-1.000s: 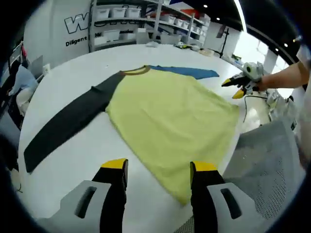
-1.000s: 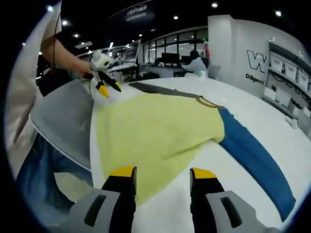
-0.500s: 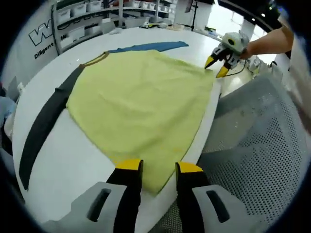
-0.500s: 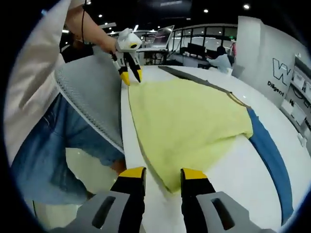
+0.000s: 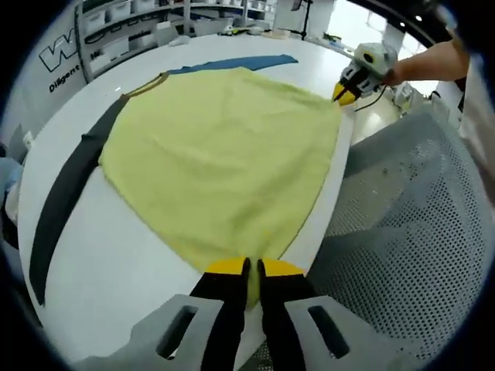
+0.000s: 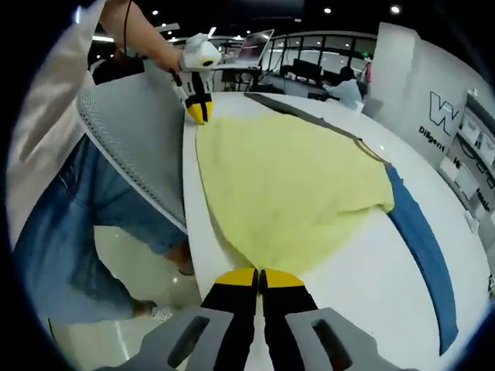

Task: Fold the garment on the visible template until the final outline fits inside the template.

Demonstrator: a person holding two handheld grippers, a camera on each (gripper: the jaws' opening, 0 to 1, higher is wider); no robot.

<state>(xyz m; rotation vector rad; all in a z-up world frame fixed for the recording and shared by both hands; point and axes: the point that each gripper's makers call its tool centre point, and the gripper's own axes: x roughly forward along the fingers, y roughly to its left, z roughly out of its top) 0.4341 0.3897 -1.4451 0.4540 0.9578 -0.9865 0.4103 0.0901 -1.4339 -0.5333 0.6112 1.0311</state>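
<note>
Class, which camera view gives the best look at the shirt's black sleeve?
The left gripper view: the black sleeve runs nearly full length along the white table. The right gripper view shows it as a thin, distant strip beyond the yellow body.

White round table (image 5: pixel 116 263) up front, grey mesh chair (image 5: pixel 402 232) tucked right beside it. Shelving with bins (image 5: pixel 139 19) at the back wall.
</note>
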